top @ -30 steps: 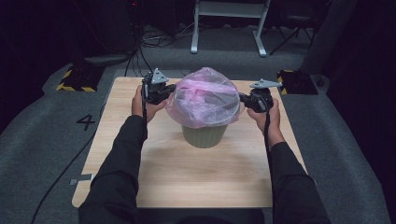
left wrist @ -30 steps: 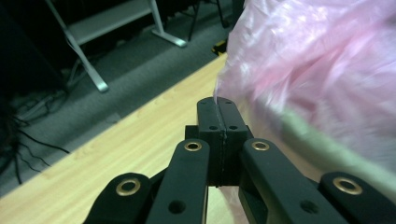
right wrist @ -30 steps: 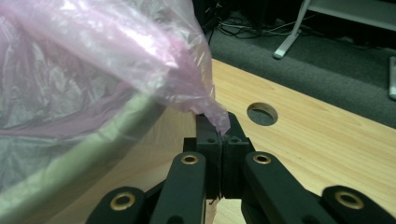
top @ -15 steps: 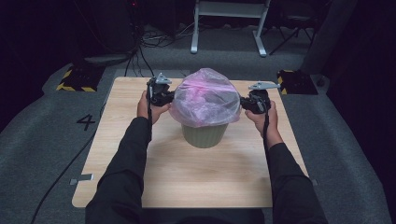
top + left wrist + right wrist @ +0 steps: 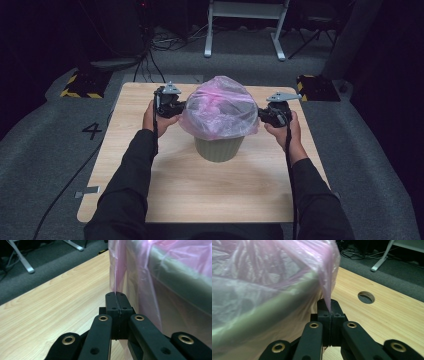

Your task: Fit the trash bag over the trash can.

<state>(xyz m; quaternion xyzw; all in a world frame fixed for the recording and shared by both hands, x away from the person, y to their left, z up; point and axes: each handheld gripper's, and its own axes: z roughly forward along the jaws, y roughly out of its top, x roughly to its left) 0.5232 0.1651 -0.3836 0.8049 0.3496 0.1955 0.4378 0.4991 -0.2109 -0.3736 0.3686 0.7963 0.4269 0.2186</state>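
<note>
A translucent pink plastic bag [image 5: 220, 107] is draped over the mouth of a pale green bin [image 5: 219, 149] that stands mid-table. My left gripper [image 5: 180, 107] pinches the bag's left edge [image 5: 115, 285], jaws shut on the film. My right gripper [image 5: 260, 116] is shut on the bag's right edge [image 5: 326, 293], which is pulled into a taut point. In both gripper views the bin's green rim [image 5: 269, 312] shows through the bag [image 5: 175, 272].
The wooden table [image 5: 150, 200] has a round hole [image 5: 366, 297] near its far right side. Grey carpet surrounds it, with a white frame's legs [image 5: 245, 30], cables and yellow-black blocks [image 5: 80, 86] behind. A "4" is marked on the floor at left.
Both grippers have moved slightly inward and down along the bin's sides, drawing the bag's edges lower over the rim. Both stay shut on the bag.
</note>
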